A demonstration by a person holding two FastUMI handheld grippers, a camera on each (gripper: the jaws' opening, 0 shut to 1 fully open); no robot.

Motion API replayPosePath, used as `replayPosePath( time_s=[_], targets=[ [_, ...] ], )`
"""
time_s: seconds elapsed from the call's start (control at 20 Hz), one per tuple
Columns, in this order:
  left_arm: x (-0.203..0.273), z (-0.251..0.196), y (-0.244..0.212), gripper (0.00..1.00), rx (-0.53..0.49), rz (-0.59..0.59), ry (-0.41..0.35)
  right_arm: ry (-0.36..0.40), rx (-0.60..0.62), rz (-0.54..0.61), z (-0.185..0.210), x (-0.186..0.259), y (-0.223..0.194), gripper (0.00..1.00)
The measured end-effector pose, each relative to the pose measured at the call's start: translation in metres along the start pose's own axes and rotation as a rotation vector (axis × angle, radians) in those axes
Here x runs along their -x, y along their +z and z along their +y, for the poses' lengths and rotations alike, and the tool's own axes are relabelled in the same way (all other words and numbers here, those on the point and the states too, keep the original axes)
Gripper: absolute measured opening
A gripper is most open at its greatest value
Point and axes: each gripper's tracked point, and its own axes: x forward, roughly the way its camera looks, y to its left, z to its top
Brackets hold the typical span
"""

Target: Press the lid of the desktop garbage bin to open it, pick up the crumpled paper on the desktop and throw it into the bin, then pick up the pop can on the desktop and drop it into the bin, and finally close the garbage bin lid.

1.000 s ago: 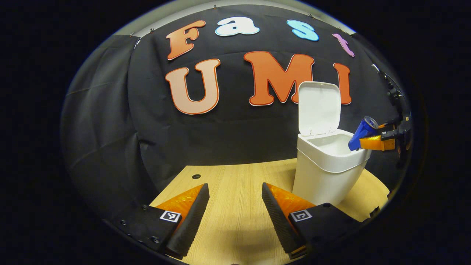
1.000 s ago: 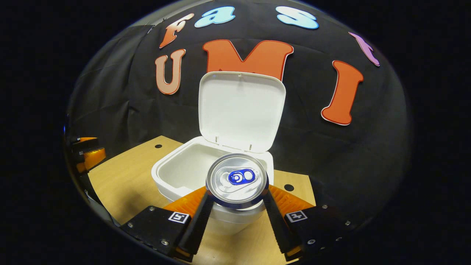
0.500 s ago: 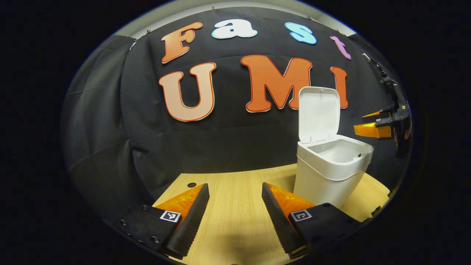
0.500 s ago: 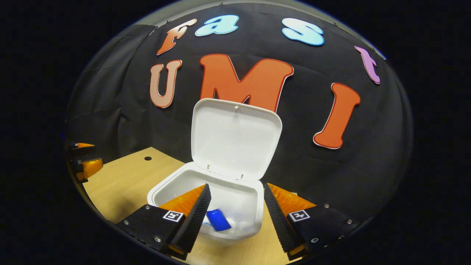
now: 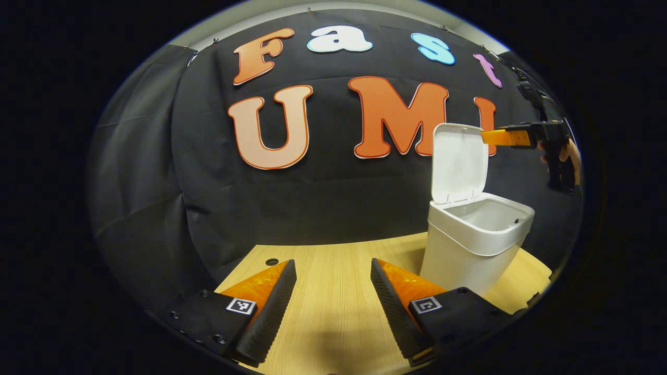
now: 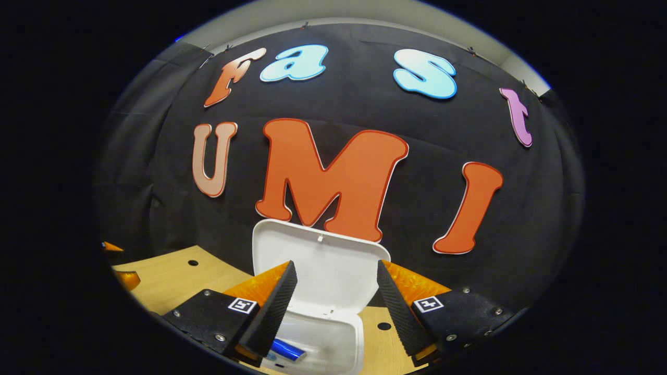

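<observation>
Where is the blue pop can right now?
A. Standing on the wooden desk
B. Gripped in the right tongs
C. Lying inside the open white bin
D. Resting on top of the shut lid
C: in the right gripper view the pop can lies down inside the bin, whose lid stands open, and the right tongs are open with nothing between them.

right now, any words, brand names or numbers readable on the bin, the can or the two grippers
None can be read.
Garbage bin and its raised lid: plain, no text.
Pop can: a small part shows inside the bin, too little to read.
Left gripper and right gripper: square markers with black-and-white patterns, no words or numbers.
</observation>
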Motion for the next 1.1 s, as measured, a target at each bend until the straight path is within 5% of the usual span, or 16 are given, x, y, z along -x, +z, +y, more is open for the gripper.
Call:
replayPosePath(
  time_s=[0.45,1.1],
  targets=[
    [-0.012,0.026,-0.003,0.92,0.006,0.002,0.036,0.002,-0.02,-0.081,0.015,-0.038,0.045,0.93],
    [-0.028,0.027,-0.013,0.92,0.048,0.03,0.018,0.022,-0.042,0.006,0.025,-0.052,0.028,0.89]
  ],
)
